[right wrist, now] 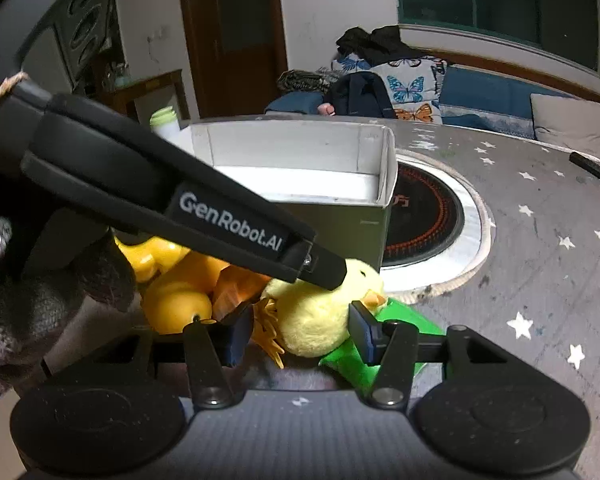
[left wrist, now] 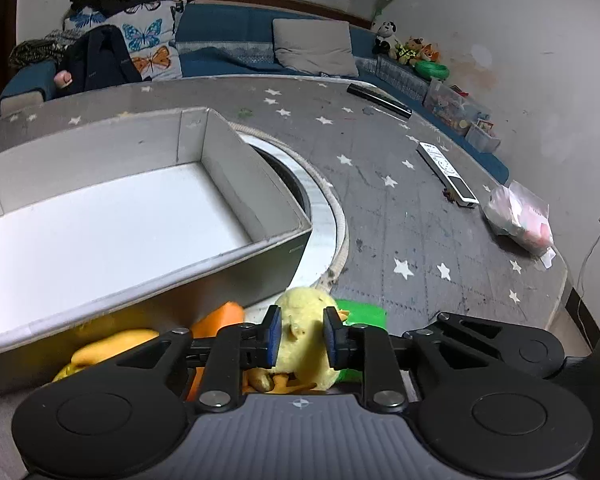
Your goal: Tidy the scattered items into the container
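While the left gripper (left wrist: 300,338) is pinching the yellow plush chick (left wrist: 306,320) between its blue pads, the right gripper (right wrist: 302,334) is hovering low with jaws spread either side of the same toy. Just behind, the open box (left wrist: 228,248) is sitting on the starry table (left wrist: 420,216).

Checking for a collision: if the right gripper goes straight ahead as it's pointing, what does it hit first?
Probably the plush chick, lying just ahead of the open right gripper. The left gripper is already shut on it. Depth is unclear.
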`<state>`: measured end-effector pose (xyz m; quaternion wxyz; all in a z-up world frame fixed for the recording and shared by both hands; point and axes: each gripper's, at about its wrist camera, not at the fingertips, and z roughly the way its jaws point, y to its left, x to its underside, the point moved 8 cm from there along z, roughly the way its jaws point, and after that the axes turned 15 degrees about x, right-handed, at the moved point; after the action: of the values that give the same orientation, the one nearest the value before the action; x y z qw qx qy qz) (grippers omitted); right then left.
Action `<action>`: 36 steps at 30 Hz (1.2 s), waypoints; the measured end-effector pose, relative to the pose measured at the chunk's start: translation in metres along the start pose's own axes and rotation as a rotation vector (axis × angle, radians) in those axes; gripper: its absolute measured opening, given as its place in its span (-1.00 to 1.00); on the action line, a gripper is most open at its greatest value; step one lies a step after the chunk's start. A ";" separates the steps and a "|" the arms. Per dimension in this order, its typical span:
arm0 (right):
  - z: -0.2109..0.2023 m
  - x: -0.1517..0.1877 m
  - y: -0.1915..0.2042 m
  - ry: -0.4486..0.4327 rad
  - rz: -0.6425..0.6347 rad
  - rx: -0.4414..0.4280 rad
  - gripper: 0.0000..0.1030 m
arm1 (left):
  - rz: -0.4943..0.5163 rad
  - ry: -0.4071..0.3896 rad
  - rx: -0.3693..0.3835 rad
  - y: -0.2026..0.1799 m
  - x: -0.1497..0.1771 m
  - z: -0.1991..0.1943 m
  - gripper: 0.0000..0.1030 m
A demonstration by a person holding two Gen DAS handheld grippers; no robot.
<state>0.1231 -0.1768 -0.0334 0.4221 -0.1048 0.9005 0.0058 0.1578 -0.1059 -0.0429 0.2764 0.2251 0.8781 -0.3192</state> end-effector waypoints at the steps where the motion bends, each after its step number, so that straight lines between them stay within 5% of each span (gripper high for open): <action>1: 0.000 0.001 0.000 0.003 0.005 -0.002 0.05 | 0.004 0.001 0.007 0.000 0.001 -0.001 -0.48; 11: 0.006 0.005 0.001 0.017 0.012 -0.016 0.22 | 0.029 0.022 0.018 0.000 0.006 0.005 -0.21; 21: 0.007 0.004 0.005 0.015 -0.005 -0.010 0.17 | 0.028 0.044 0.013 0.005 0.006 0.013 -0.09; 36: -0.018 -0.006 0.005 -0.039 -0.031 -0.001 0.02 | -0.012 -0.042 0.022 -0.005 -0.001 -0.017 -0.47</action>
<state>0.1122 -0.1725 -0.0175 0.4395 -0.1187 0.8904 0.0019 0.1493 -0.0980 -0.0292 0.2903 0.2163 0.8698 -0.3352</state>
